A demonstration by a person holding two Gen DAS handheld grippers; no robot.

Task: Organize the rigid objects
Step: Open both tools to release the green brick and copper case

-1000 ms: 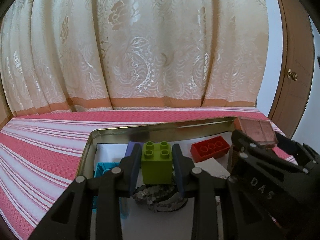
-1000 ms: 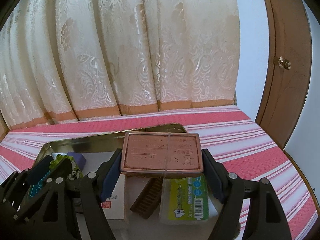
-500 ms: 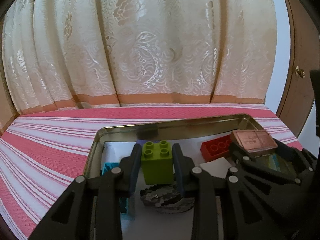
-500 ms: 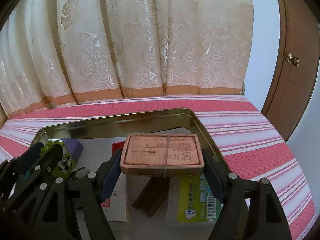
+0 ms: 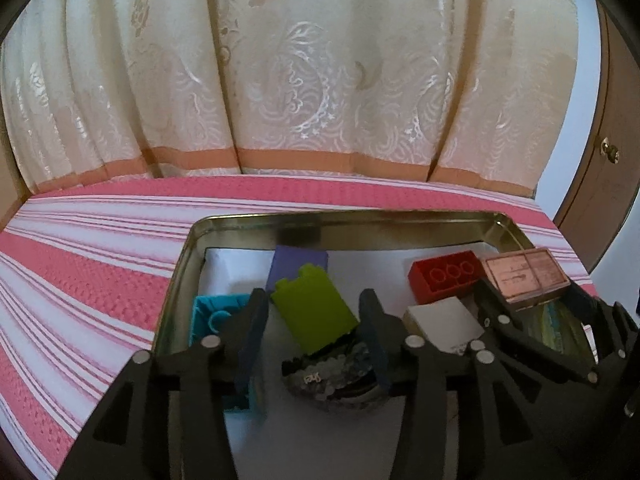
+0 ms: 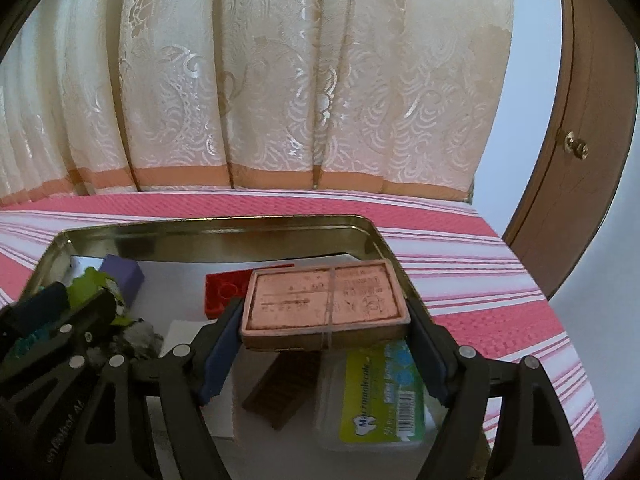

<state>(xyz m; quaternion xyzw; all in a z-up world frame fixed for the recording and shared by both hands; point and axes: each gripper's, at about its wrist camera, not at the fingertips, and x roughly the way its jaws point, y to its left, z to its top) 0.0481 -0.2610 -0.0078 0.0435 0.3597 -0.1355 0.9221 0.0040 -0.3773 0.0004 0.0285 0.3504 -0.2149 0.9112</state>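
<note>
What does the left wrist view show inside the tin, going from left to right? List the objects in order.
Teal block → lime green block, between the open left gripper → red brick → copper-coloured box, held in the right gripper.

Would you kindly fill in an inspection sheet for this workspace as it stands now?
Surface: pink-and-white striped cloth; gold metal tray on it.
Job's things: lime-green toy brick tilted in the tray; copper-coloured rectangular tin held above the tray.
Clutter: purple block, red studded brick, teal brick, green-labelled plastic box.
Grippers: left gripper open around the green brick; right gripper shut on the tin.
Cables: nothing seen.
Surroundings: cream patterned curtain, wooden door.
</note>
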